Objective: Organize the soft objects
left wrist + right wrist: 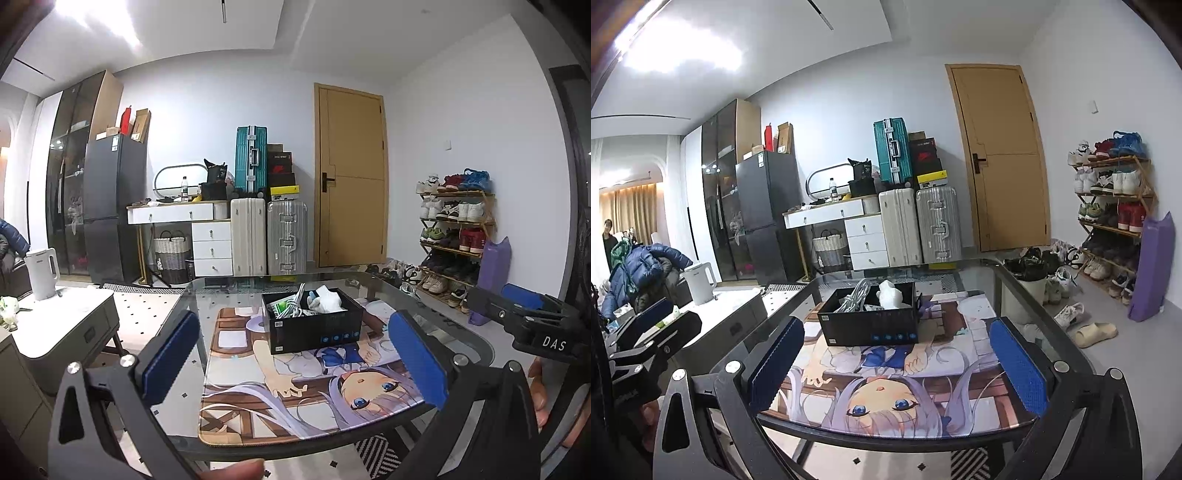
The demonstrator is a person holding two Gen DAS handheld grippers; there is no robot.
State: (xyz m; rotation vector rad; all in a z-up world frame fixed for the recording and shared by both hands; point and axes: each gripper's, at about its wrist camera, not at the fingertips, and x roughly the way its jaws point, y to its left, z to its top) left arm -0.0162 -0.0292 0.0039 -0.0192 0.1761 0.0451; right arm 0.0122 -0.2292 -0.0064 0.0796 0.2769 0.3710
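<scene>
Jaws spread, empty; black box [314, 325] ahead on mat [886, 387].

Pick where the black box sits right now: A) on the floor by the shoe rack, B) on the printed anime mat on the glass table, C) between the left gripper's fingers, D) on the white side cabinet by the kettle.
B: the black box rests on the anime mat atop the glass table.

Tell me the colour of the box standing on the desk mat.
Black box, seen best in the right wrist view.
</scene>
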